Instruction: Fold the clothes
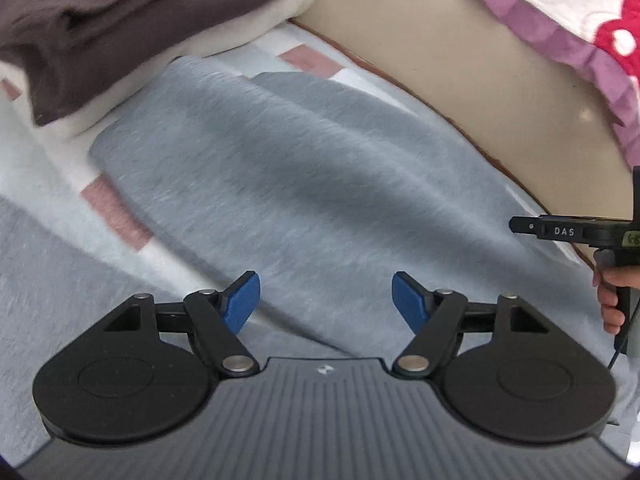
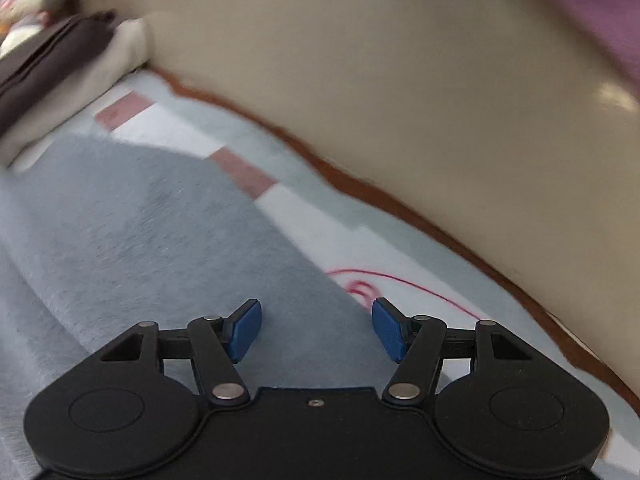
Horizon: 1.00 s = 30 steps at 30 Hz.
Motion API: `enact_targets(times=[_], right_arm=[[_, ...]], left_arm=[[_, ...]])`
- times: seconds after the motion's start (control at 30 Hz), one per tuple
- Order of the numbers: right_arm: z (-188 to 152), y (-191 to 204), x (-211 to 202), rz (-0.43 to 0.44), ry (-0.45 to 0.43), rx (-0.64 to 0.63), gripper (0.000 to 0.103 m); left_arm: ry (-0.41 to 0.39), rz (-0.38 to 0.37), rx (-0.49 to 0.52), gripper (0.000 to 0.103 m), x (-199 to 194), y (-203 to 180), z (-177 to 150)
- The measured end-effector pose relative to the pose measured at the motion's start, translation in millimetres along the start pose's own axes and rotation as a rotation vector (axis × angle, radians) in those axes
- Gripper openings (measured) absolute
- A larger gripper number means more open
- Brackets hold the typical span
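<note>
While both claws gape empty over grey garment [image 1: 320,184], only right wrist shows red thread [image 2: 400,284].

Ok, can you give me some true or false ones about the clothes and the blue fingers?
1. The grey garment lies flat on the blanket. True.
2. The left gripper is squeezing the grey garment. False: its fingers stand apart with nothing pinched.
3. A brown folded garment sits on a cream one. True.
4. The right gripper holds a sock. False: it is open and empty.
</note>
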State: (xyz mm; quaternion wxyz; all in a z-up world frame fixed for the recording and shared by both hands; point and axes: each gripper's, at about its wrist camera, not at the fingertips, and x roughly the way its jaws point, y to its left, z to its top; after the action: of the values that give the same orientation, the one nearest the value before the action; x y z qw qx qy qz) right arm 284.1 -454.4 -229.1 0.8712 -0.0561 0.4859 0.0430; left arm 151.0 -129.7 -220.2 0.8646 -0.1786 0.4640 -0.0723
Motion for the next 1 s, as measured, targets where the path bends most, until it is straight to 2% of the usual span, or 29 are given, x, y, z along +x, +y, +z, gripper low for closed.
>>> enact_targets(times=[0.07, 0.1, 0.13, 0.2, 0.23, 0.27, 0.3, 0.33, 0.43, 0.47, 0.53, 0.6, 0.7, 0.8, 0.87, 0.93, 1.0], right_arm=[[-2, 1, 8, -0.008, -0.023, -0.018, 0.068], [-4, -2, 12, -0.015, -0.039, -0.001, 0.08], [-5, -6, 15, -0.019, -0.054, 0.018, 0.083], [-8, -20, 19, 0.048, -0.073, 0.12, 0.084], [-9, -26, 18, 0.087, -0.088, 0.166, 0.076], [-10, -23, 15, 0.115, -0.098, 0.141, 0.036], [-11, -19, 12, 0.143, -0.108, 0.116, 0.007], [-12, -16, 8, 0.168, -0.121, 0.09, 0.007], [-35, 8, -38, 0.199, -0.262, 0.0, 0.007], [-48, 16, -59, 0.217, -0.308, -0.049, 0.007], [-83, 40, -99, 0.264, -0.331, -0.209, 0.007], [-123, 61, -119, 0.329, -0.247, -0.346, 0.006], [-175, 75, -128, 0.331, -0.153, -0.438, 0.006], [-190, 64, -127, 0.338, -0.157, -0.34, 0.007], [-189, 63, -122, 0.336, -0.148, -0.319, 0.006], [-190, 72, -120, 0.31, -0.152, -0.336, 0.007], [-198, 84, -116, 0.294, -0.143, -0.356, 0.007]], left_arm=[[0.006, -0.027, -0.012, 0.072, 1, 3, 2], [0.015, -0.035, -0.014, 0.072, 3, 2, 5], [0.024, -0.037, -0.016, 0.072, 4, 0, 7], [0.028, -0.029, -0.014, 0.072, 6, -6, 10], [0.025, -0.03, -0.008, 0.072, 7, -9, 12], [0.02, -0.027, -0.003, 0.072, 7, -11, 14], [0.015, -0.019, 0.003, 0.072, 7, -14, 15], [0.007, -0.016, 0.009, 0.072, 7, -16, 17], [-0.043, -0.032, 0.033, 0.072, -4, -20, 20], [-0.07, -0.039, 0.043, 0.073, -10, -21, 20], [-0.118, -0.046, 0.064, 0.073, -20, -26, 19], [-0.154, -0.052, 0.085, 0.073, -27, -33, 19], [-0.157, -0.061, 0.109, 0.074, -25, -48, 19], [-0.122, -0.066, 0.122, 0.074, -19, -60, 12], [-0.088, -0.052, 0.12, 0.074, -15, -65, 7], [-0.063, -0.051, 0.107, 0.075, -14, -68, 1], [-0.022, -0.079, 0.099, 0.076, -12, -70, -5]])
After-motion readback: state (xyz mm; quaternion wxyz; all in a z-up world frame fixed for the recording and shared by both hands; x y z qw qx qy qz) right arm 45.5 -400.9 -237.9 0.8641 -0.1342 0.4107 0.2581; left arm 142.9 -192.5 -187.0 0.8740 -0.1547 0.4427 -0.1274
